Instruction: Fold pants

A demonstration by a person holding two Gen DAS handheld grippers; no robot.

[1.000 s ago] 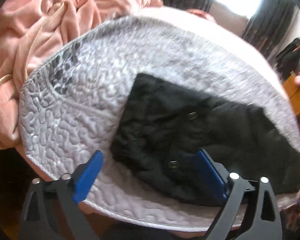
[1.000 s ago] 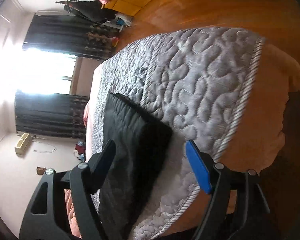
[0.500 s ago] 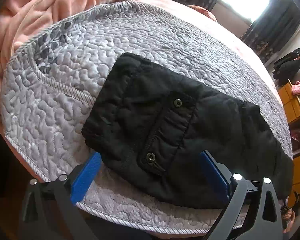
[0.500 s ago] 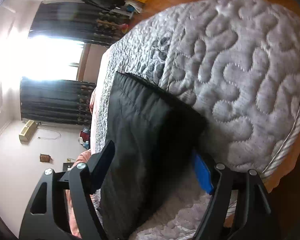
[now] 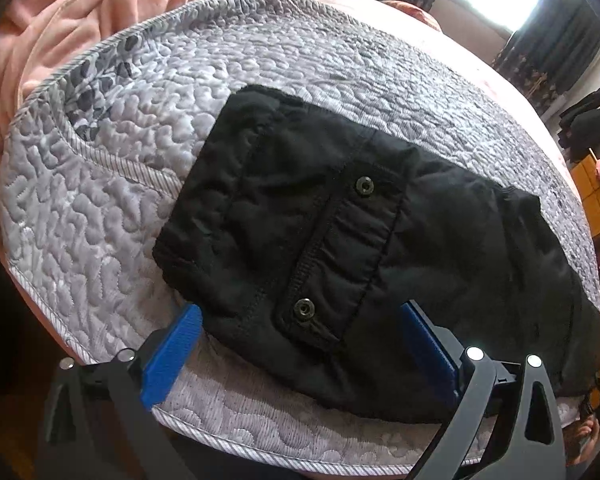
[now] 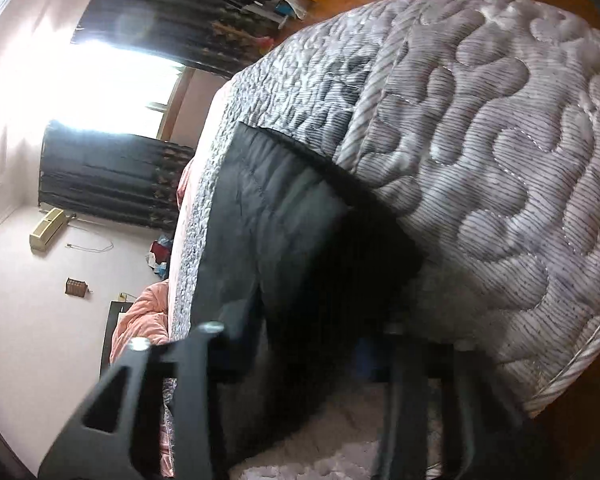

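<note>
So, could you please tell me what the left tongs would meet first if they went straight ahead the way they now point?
Most likely the black pants: the left tongs stand open with the near hem of the pants between their fingers, on the grey quilt. How high they hover over the fabric is unclear.

right gripper (image 6: 300,344) fingertips: blurred, buried in pants (image 6: 284,232) | jaw state: unclear | pants far end (image 5: 580,320): partly hidden
</note>
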